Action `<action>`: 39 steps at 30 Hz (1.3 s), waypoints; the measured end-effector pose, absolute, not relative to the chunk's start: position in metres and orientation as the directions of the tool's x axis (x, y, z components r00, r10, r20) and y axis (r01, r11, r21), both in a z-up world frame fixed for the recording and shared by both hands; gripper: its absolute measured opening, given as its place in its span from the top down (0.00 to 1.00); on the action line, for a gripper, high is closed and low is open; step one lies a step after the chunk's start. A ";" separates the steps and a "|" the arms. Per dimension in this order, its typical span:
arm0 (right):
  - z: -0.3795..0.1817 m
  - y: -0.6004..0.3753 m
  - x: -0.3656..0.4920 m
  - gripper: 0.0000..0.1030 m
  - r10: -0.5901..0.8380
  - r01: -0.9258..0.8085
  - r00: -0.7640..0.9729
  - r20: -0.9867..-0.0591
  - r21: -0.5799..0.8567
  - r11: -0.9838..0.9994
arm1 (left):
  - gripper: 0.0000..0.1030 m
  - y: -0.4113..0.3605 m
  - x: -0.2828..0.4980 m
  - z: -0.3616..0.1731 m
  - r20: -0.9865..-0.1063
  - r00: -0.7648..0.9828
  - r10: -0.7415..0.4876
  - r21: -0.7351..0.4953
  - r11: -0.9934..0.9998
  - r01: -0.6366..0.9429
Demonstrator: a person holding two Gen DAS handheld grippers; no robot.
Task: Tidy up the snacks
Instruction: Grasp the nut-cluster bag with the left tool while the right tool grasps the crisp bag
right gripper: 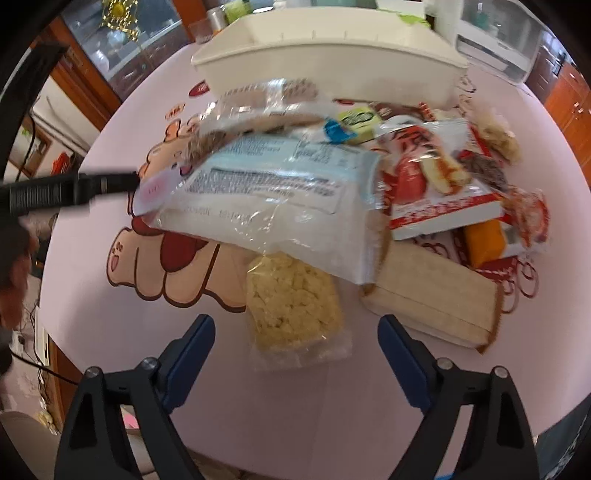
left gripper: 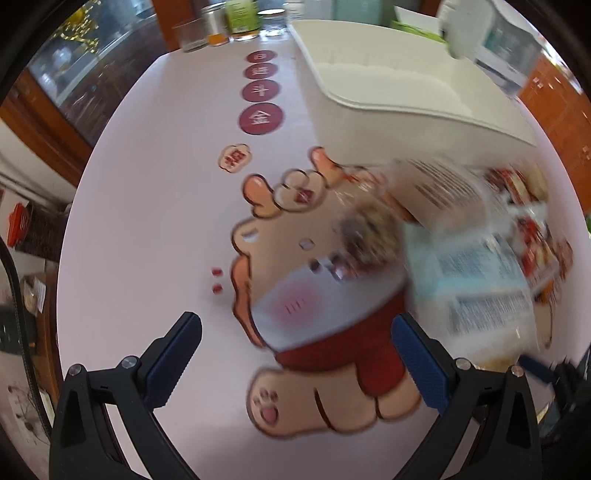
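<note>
A pile of snack packets lies on the pink table. In the right wrist view a large clear and pale-blue packet (right gripper: pixel 273 199) tops the pile, with a yellow crumbly rice cake (right gripper: pixel 291 299) in front, a tan wafer bar (right gripper: pixel 436 295) to the right, a red-and-white packet (right gripper: pixel 439 184) and an orange bar (right gripper: pixel 484 238) behind. A white bin (right gripper: pixel 325 59) stands beyond the pile. My right gripper (right gripper: pixel 295 354) is open, just short of the rice cake. My left gripper (left gripper: pixel 295 362) is open and empty over the cartoon print; the blurred pile (left gripper: pixel 472 258) is to its right, the bin (left gripper: pixel 406 92) beyond.
Glasses and jars (left gripper: pixel 218 26) stand at the table's far edge. The left gripper's dark body (right gripper: pixel 70 188) reaches in from the left in the right wrist view. A clear storage box (right gripper: pixel 495 40) is behind the bin. Wooden cabinets surround the table.
</note>
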State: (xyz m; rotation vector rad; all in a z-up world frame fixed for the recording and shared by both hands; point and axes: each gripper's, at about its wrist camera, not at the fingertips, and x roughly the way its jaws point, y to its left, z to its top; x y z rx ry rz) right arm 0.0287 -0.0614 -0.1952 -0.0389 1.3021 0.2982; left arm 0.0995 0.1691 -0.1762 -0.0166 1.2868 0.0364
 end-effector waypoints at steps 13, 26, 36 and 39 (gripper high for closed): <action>-0.221 -0.051 0.034 0.43 0.160 -0.259 0.264 -0.951 0.090 0.962 | 0.01 0.170 0.158 -0.208 -0.967 0.249 -0.047 -0.061 0.997 -0.051; -0.217 -0.079 0.026 0.44 0.130 -0.182 0.203 -0.970 0.093 0.979 | 0.12 0.156 0.182 -0.232 -0.965 0.225 -0.137 -0.151 0.987 -0.047; -0.209 -0.115 0.005 0.44 0.137 -0.161 0.190 -0.972 0.107 0.981 | 0.29 0.125 0.190 -0.240 -0.968 0.227 -0.110 -0.114 0.993 -0.004; -0.210 -0.115 0.004 0.44 0.133 -0.159 0.190 -0.973 0.103 0.982 | 0.42 0.117 0.192 -0.239 -0.968 0.241 -0.074 -0.079 0.997 -0.011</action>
